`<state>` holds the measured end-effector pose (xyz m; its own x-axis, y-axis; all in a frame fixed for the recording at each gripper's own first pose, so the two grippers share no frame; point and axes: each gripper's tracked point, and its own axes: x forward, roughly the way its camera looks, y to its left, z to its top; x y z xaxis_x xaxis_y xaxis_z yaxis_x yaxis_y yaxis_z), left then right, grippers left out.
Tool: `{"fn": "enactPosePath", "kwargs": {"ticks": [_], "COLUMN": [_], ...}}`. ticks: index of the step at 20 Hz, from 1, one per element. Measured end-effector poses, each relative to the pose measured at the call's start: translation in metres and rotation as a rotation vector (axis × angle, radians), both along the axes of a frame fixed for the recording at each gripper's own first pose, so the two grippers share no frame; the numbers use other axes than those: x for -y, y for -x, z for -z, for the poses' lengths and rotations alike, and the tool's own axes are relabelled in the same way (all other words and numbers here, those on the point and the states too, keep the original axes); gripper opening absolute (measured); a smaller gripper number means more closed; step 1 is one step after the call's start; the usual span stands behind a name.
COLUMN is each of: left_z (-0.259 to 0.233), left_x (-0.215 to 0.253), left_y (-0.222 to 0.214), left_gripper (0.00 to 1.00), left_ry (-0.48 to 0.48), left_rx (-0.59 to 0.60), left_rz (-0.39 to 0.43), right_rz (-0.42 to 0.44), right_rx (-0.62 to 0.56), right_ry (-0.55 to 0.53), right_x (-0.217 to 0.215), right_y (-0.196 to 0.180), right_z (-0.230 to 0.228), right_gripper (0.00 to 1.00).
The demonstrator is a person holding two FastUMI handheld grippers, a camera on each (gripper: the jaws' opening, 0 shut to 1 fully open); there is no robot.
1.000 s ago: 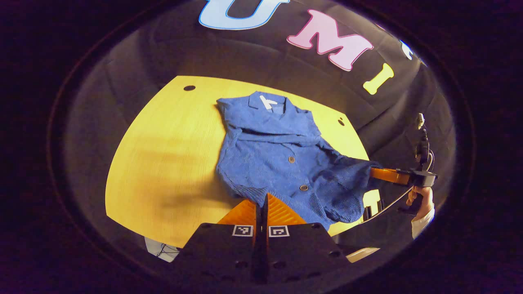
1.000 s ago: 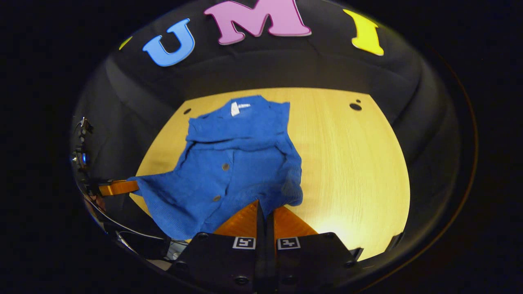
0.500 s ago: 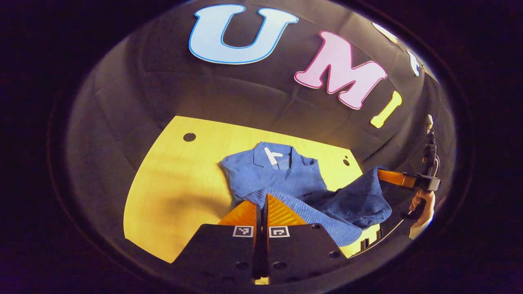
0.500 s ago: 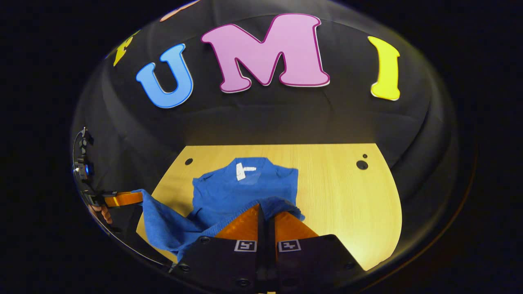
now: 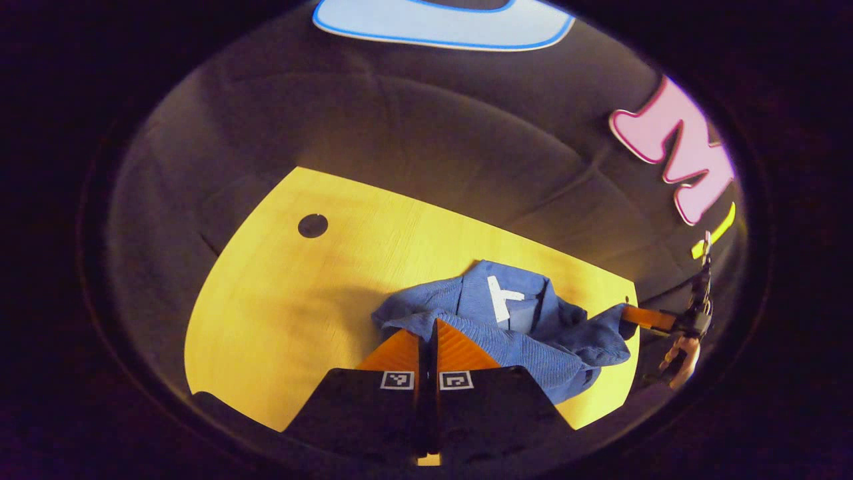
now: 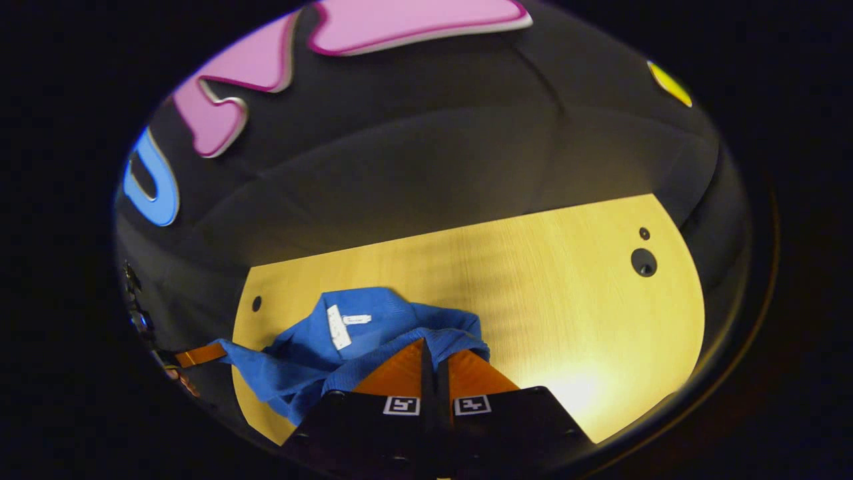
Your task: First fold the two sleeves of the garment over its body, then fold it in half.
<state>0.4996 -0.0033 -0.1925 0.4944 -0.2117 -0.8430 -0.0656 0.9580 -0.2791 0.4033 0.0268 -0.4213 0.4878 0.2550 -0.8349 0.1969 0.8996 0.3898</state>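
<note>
Across the booth floor: a pale yellow wooden tabletop (image 5: 280,300) with round dark holes (image 5: 312,225), backed by black cloth.
Garment: a blue knitted button-front cardigan (image 5: 506,327) lies bunched on the tabletop, its hem raised over toward the collar, where a white neck label (image 6: 338,325) shows.
Left gripper (image 5: 427,327): jaws closed tight on one hem corner of the cardigan, fabric draped across the fingers (image 5: 460,347).
Right gripper (image 6: 433,350): jaws pressed together on the other hem corner, cloth folded over the tips.
Far side, left gripper view: the right gripper pinches blue fabric near the table edge, with a hand (image 5: 678,362) holding it.
</note>
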Motion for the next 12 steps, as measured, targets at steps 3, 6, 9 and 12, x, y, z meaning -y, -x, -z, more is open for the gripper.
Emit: {"fn": "enactPosePath", "kwargs": {"ticks": [3,6,9,12], "left_z": [0.034,0.054,0.054,0.043], "left_x": [-0.007,-0.009,-0.009,0.003], "left_y": [-0.025,-0.045,-0.052,-0.061], "left_gripper": [0.0,0.09,0.74,0.78], "left_ry": [-0.001,-0.013,-0.124,-0.215], "left_rx": [-0.019,-0.007,0.017,0.072], "left_rz": [-0.053,-0.085,-0.06,-0.014], "right_rz": [0.021,0.035,0.011,-0.025], "right_rx": [-0.034,-0.014,0.017,0.096], "right_ry": [-0.068,-0.107,-0.11,-0.084], "right_x": [-0.001,-0.007,-0.016,-0.023], "right_y": [-0.016,-0.035,-0.039,-0.048], "right_z": [0.033,0.041,0.047,0.039], "right_gripper": [0.04,0.0,0.36,0.73]}}
